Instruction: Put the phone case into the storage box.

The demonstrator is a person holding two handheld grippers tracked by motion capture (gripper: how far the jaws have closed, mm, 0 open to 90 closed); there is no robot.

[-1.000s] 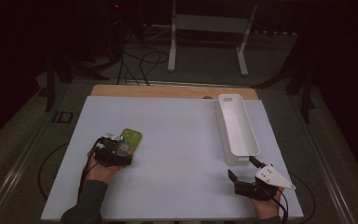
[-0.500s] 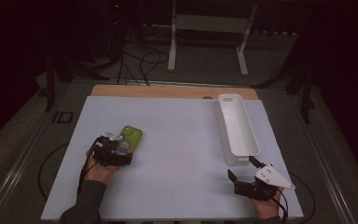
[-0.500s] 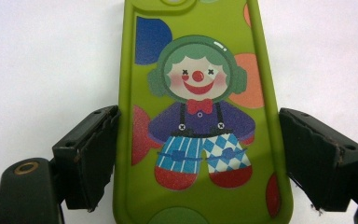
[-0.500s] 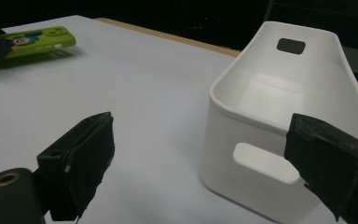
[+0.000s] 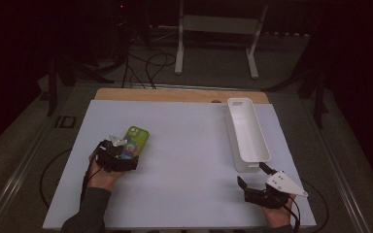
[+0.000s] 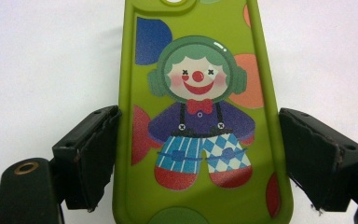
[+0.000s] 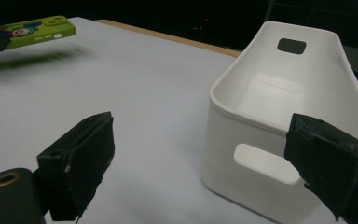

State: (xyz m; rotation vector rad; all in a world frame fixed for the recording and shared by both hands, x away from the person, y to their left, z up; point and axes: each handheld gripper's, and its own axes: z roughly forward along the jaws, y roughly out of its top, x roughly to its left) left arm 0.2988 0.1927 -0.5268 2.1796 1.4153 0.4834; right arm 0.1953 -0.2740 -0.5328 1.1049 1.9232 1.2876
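A green phone case (image 5: 137,137) printed with a clown sits between the jaws of my left gripper (image 5: 125,151) at the left of the white table sheet. Up close, in the left gripper view, both black pads (image 6: 91,154) press the long edges of the case (image 6: 200,116). From the right gripper view the case (image 7: 32,28) hangs a little above the sheet with its shadow beneath. My right gripper (image 5: 252,175) rests near the front right corner, open with nothing between its pads (image 7: 79,163). It faces the near end of a white bin (image 7: 261,140).
The long white bin (image 5: 234,133) lies lengthwise along the right side of the white sheet (image 5: 189,160). A wooden board edge (image 5: 175,94) runs along the back. Dark floor, cables and a metal stand (image 5: 218,43) lie beyond the table.
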